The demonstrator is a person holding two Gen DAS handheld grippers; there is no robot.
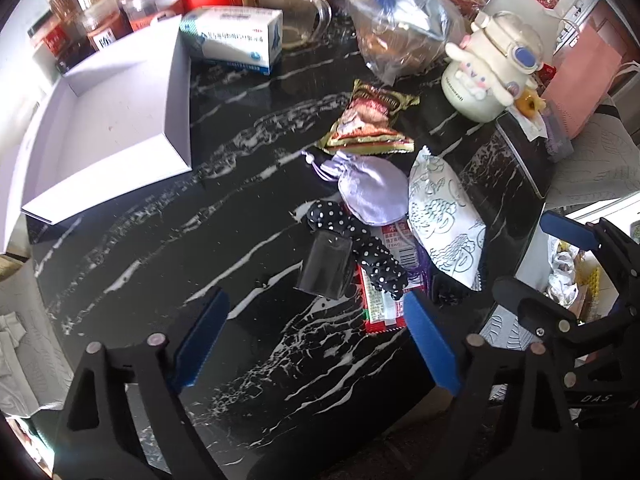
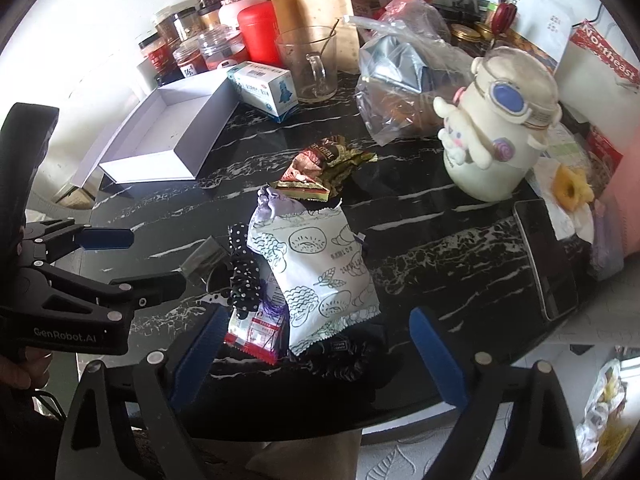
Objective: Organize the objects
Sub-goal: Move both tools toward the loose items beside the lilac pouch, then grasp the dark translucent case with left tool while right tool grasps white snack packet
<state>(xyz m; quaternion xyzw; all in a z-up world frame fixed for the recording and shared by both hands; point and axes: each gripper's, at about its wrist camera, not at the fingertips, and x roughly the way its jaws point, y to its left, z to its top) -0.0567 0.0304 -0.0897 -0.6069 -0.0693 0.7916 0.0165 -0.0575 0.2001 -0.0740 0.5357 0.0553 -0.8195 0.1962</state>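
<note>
A heap of small items lies on the black marble table [image 1: 160,248]: a white printed snack packet [image 2: 320,276], a lilac pouch [image 1: 370,188], a black polka-dot scrunchie [image 1: 360,248], a red packet [image 1: 380,304], a small dark see-through piece [image 1: 326,266] and a brown-gold packet [image 1: 368,120]. My left gripper [image 1: 316,340] is open above the table, just short of the dark piece and the red packet. My right gripper [image 2: 318,352] is open over the near end of the white packet, pads apart from it. An open white box [image 1: 108,128] sits at the far left.
Behind the heap stand a medicine box [image 1: 234,38], a glass mug [image 2: 312,64], a clear plastic bag [image 2: 404,84], a cream character bottle [image 2: 496,124] and several jars [image 2: 192,40]. A dark phone [image 2: 548,256] lies at the right edge. The table's rim runs close under both grippers.
</note>
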